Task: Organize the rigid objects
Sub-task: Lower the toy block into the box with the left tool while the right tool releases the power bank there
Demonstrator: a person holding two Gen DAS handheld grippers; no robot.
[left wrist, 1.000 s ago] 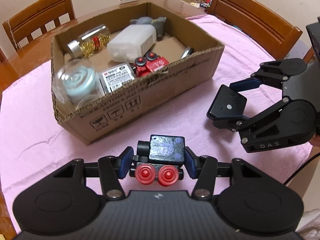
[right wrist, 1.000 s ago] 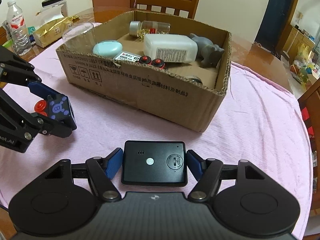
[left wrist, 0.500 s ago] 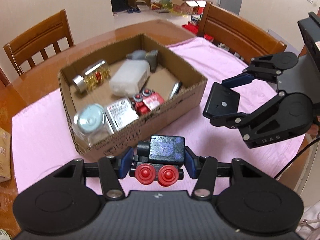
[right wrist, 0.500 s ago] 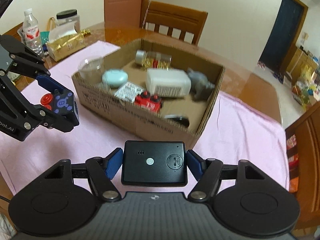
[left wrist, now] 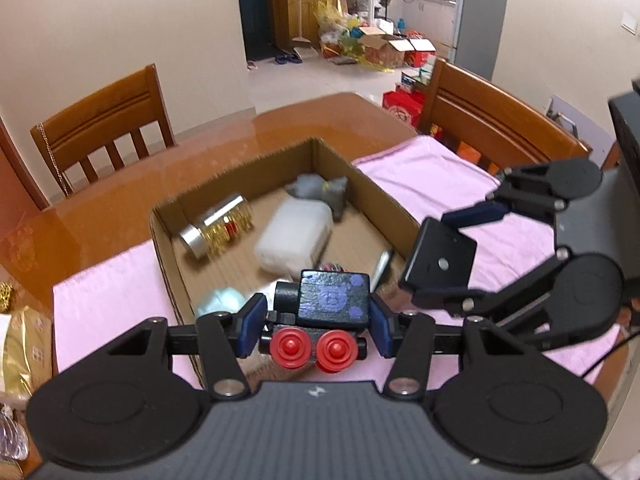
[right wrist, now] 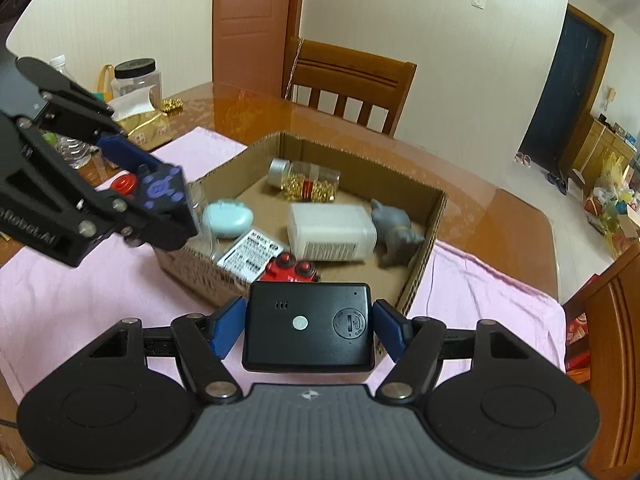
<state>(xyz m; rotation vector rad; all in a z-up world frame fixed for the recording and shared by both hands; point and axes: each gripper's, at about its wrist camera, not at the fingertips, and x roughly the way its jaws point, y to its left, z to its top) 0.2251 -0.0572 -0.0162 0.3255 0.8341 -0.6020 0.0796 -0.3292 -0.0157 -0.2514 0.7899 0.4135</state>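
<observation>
The pink cloth (right wrist: 492, 292) covered the wooden table (right wrist: 480, 200). On it stood the open cardboard box (right wrist: 434, 236), holding a white bottle (right wrist: 330, 232), a grey animal figure (right wrist: 394, 232), a glass jar of gold beads (right wrist: 306, 182) and a red toy (right wrist: 290, 270). The right gripper (right wrist: 308, 326) hung above the box's near edge — jaws pinching a flat black device (right wrist: 308, 326). The left gripper (left wrist: 318, 320) was raised over the box's near wall, jaws clamped on a black toy train (left wrist: 328, 306) with red wheels.
</observation>
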